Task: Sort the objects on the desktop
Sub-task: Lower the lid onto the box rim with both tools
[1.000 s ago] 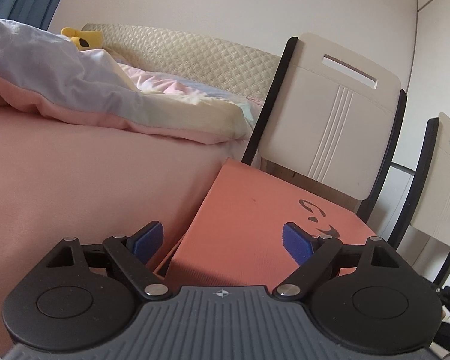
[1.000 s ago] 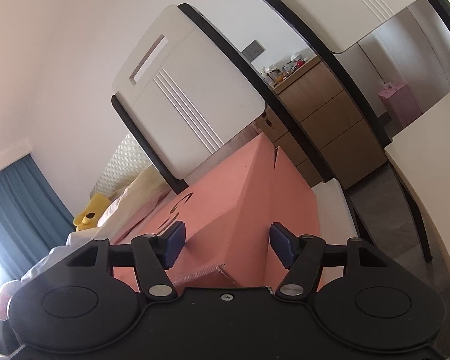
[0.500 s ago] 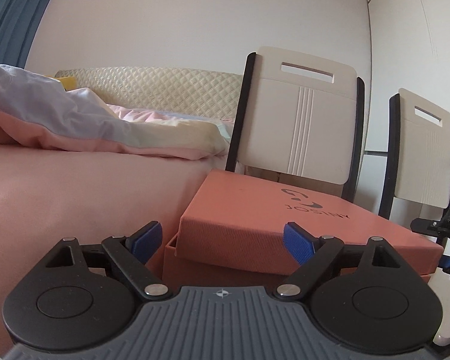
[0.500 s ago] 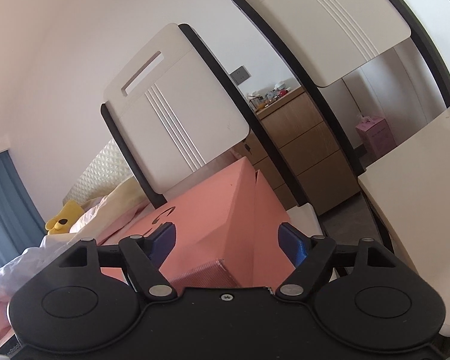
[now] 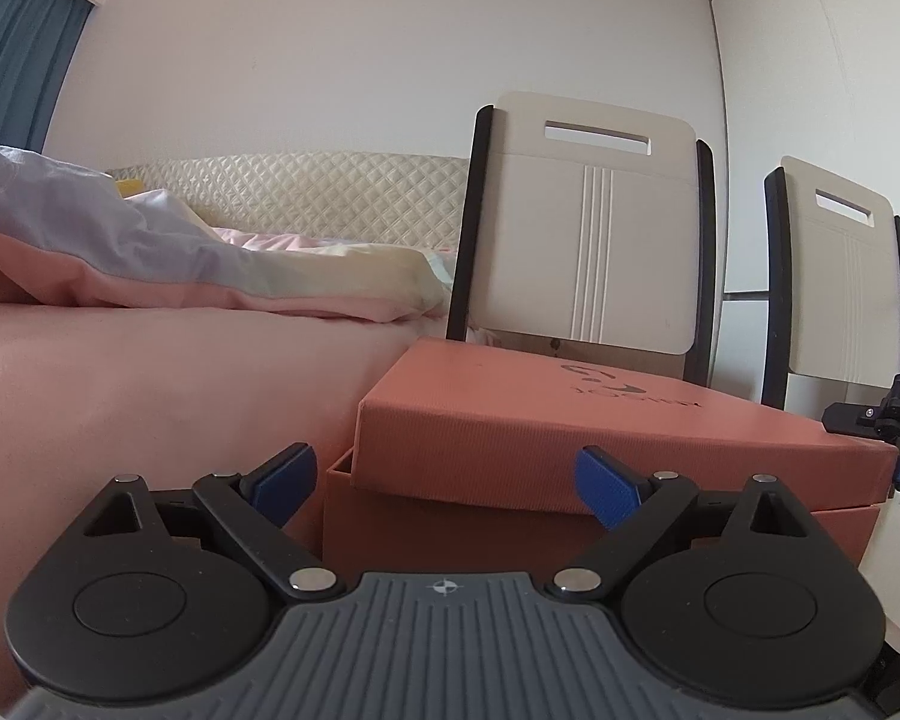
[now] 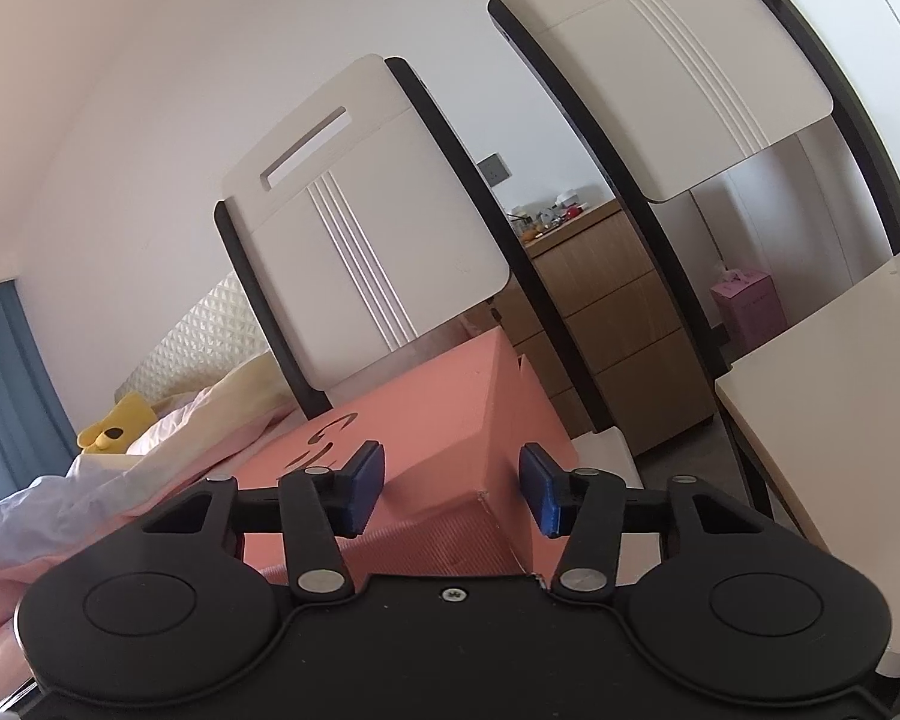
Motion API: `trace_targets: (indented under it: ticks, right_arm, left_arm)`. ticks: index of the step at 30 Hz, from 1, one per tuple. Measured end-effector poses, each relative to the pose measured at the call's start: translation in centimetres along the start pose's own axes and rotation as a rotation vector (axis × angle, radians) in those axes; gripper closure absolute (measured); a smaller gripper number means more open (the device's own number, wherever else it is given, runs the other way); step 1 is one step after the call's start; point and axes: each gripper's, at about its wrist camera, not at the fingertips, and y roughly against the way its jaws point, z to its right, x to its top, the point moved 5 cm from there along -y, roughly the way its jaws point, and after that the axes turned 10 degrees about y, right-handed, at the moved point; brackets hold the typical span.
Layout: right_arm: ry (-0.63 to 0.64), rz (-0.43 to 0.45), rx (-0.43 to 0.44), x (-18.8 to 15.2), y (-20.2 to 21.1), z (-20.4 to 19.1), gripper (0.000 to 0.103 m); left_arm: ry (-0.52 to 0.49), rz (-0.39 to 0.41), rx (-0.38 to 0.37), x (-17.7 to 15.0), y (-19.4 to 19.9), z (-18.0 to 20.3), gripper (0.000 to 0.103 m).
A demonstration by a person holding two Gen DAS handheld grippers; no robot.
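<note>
A bed with a pink cover fills the left side of the left wrist view, and a rumpled quilt in pink, pale yellow and pale blue lies on top of it. Two chairs with cream backs and black frames stand to the right of the bed: the nearer chair and a second chair beside it. A salmon-coloured box stands on the seat of the nearer chair, just beside the edge of the bed. Its lid sits crooked on the base, tilted and shifted, so one corner of the base shows below it. The left gripper is wide open in front of the box and holds nothing. The right gripper is also open and empty; a corner of the lid lies between its blue pads, but I cannot tell whether they touch it. A small yellow plush toy lies on the bed.
</note>
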Motion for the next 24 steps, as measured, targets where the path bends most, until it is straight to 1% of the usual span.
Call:
trace_targets:
  ticks: [4,14,21,22,24]
  right_arm:
    - [0.002,-0.007,0.014,0.0,0.4,-0.3,0.057]
    - [0.036,-0.045,0.063,0.0,1.3,-1.3,0.057]
    - [0.059,-0.058,0.082,-0.2,1.6,-2.3,0.057]
    - [0.061,-0.061,0.084,-0.3,1.6,-2.3,0.057]
    - [0.066,-0.066,0.091,-0.4,1.6,-2.6,0.057]
  left_arm:
    - [0.014,0.007,-0.006,0.0,0.2,0.0,0.012]
    - [0.027,-0.006,-0.012,-0.3,0.1,0.1,0.018]
    - [0.037,-0.022,-0.010,-0.4,-0.7,-0.3,0.018]
    - [0.030,-0.019,-0.015,-0.4,-0.8,-0.2,0.018]
    - [0.009,-0.025,0.003,-0.5,-1.1,-0.2,0.018]
